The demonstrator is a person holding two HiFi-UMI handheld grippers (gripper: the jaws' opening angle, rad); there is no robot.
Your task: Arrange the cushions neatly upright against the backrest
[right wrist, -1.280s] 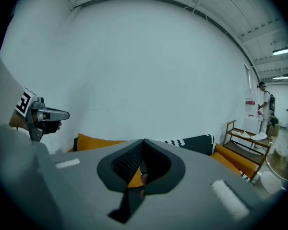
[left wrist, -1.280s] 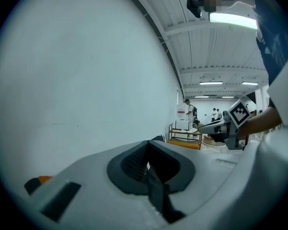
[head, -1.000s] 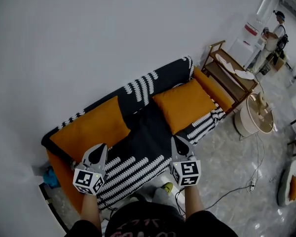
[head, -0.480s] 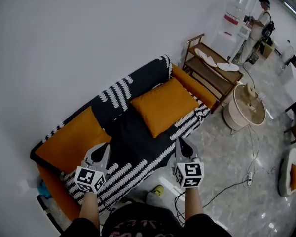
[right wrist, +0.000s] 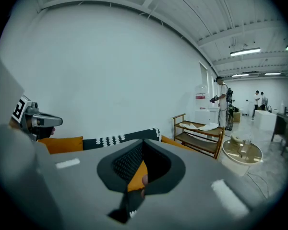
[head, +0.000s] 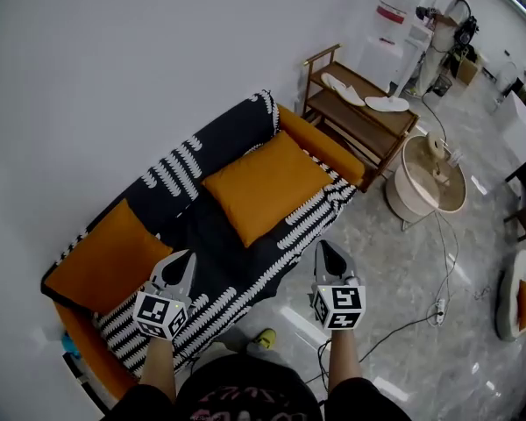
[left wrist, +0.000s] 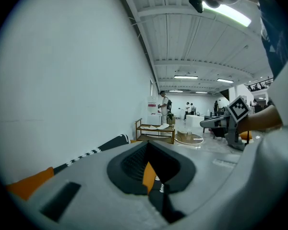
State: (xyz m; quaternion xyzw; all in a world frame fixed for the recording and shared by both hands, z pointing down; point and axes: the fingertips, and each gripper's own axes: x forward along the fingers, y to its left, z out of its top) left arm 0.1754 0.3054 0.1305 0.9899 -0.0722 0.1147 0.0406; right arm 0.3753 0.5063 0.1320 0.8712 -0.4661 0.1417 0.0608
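A sofa (head: 171, 169) with a black-and-white patterned cover runs diagonally through the head view. One orange cushion (head: 101, 257) rests at its left end against the backrest. A second orange cushion (head: 263, 182) lies on the seat towards the right end. My left gripper (head: 182, 260) hovers shut and empty over the seat's front edge. My right gripper (head: 324, 248) is shut and empty over the floor just off the sofa's front. In the right gripper view the shut jaws (right wrist: 143, 145) point at the sofa, with the left cushion (right wrist: 62, 143) visible. In the left gripper view my left gripper (left wrist: 146, 147) is also shut.
A wooden two-tier side table (head: 359, 117) stands at the sofa's right end. A round white table (head: 430, 182) is in front of it. A cable (head: 421, 323) trails across the glossy floor. A person (head: 443, 11) stands far back by a water dispenser (head: 393, 20).
Both grippers have moved right along the sofa, still shut. The sofa has slid left in the head view, and the right gripper now hangs over the floor instead of the seat.
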